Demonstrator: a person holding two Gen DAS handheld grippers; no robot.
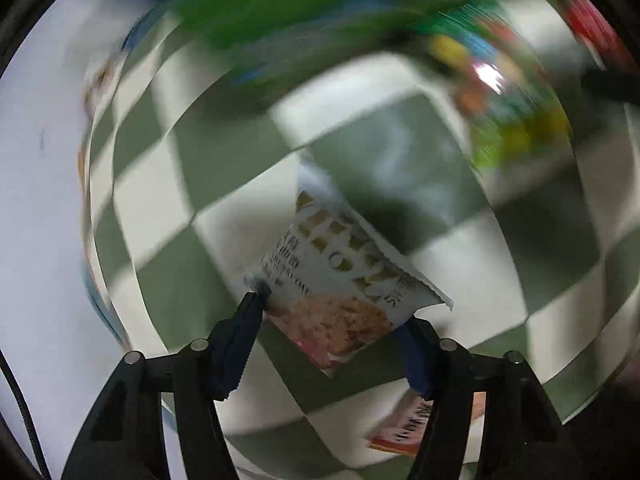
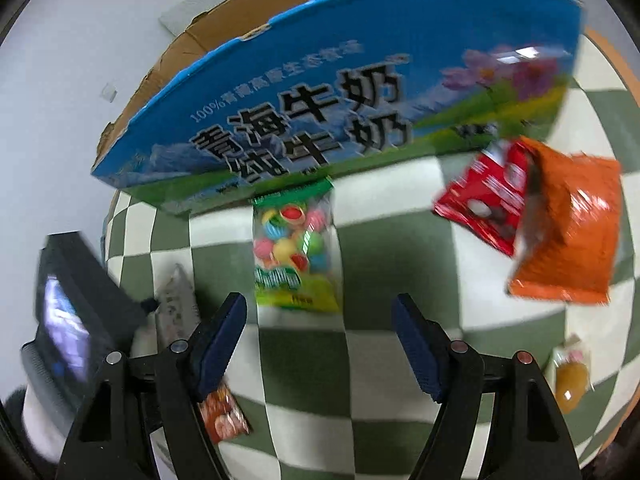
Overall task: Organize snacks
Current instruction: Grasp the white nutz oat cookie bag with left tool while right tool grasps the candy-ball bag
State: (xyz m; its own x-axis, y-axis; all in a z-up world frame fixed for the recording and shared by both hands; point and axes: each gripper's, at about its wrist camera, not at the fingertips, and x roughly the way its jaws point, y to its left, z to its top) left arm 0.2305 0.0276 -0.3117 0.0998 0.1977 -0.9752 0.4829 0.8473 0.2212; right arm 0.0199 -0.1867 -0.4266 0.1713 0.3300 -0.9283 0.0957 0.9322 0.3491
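My left gripper (image 1: 329,312) points down at a green-and-white checkered cloth (image 1: 208,168). It is shut on a white snack packet (image 1: 340,276) with gold lettering, and a pad presses on each side edge. My right gripper (image 2: 320,312) stands open over the same cloth (image 2: 360,360). The lower edge of a clear bag of coloured candies (image 2: 294,248) lies just at its fingertips, and the pads do not touch it. In the right wrist view the left gripper's black body (image 2: 80,312) shows at the left, with the white packet (image 2: 176,300) beside it.
A big blue and green milk carton box (image 2: 320,100) stands along the cloth's far edge. A red packet (image 2: 484,200) and an orange bag (image 2: 572,240) lie at the right. A small yellow packet (image 2: 570,380) and a small red packet (image 2: 224,412) lie nearer.
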